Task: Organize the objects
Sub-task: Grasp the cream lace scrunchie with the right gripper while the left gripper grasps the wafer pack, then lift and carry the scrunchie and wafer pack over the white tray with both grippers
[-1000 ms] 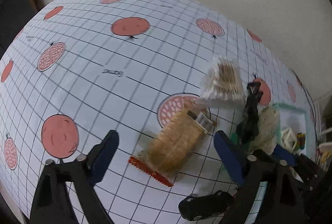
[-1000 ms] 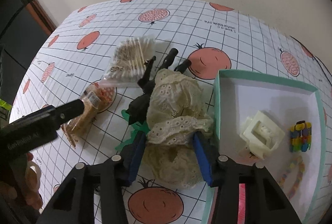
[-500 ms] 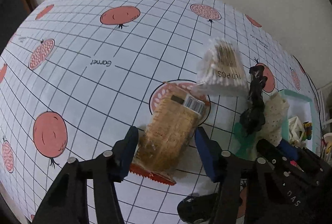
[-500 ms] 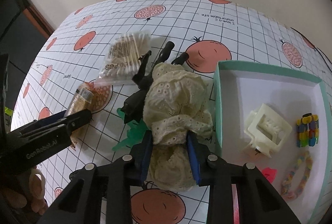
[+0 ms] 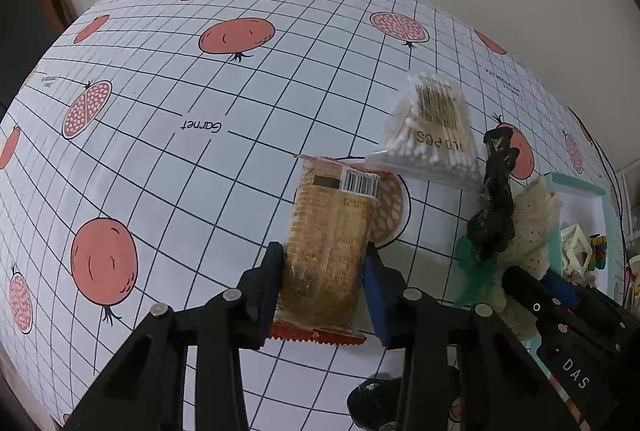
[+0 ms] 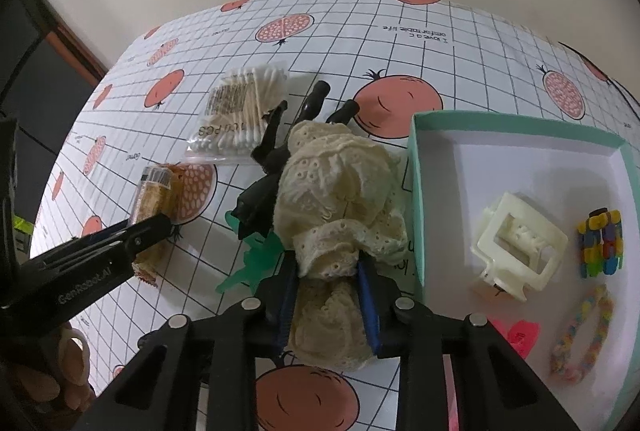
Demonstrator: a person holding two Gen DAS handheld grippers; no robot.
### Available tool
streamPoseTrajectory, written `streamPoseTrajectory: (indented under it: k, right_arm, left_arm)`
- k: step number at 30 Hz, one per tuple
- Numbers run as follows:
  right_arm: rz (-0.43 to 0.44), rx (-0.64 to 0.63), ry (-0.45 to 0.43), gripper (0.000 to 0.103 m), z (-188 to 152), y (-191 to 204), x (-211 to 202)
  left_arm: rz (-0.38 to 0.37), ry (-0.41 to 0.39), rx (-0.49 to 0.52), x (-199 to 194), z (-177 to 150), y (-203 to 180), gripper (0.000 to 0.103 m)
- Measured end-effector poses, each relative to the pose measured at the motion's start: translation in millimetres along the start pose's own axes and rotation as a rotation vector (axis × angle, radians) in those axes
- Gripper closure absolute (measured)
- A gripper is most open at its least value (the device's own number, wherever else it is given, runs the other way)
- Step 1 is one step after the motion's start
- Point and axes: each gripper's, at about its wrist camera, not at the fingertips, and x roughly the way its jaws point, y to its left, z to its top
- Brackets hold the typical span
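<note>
A long biscuit packet [image 5: 332,223] with a barcode label lies on the pomegranate-print tablecloth [image 5: 168,159]. My left gripper [image 5: 323,263] is shut on its near half, one finger pressed against each long side. In the right wrist view the same packet [image 6: 154,191] shows at the left. A cream lace scrunchie [image 6: 340,191] lies beside the teal box [image 6: 416,199], and my right gripper [image 6: 326,271] is shut on its near part. The lace bulges out ahead of and behind the fingers.
A bag of cotton swabs [image 6: 240,115] lies behind the scrunchie. A black claw clip [image 6: 272,151] and a green clip [image 6: 256,259] lie against the scrunchie's left side. The teal box holds a cream hair claw [image 6: 520,243], coloured beads [image 6: 600,245] and a bead bracelet [image 6: 580,335].
My left gripper moved forward astride the biscuit packet and shut on it. My right gripper narrowed from wide around the lace scrunchie to pinching it.
</note>
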Motion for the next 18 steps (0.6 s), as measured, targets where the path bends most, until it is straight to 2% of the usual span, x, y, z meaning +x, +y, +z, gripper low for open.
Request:
streamPoseTrajectory:
  k: [12,18]
  right_arm:
    - [0.034,0.042,-0.055,0.078,7,-7,-29]
    - [0.054,0.052,-0.120,0.078,16,-3,-54]
  left_arm:
    - [0.033,-0.043,-0.044,-22,-6,4,0.064]
    - [0.040,-0.086,-0.070,-31,11,3,0.064]
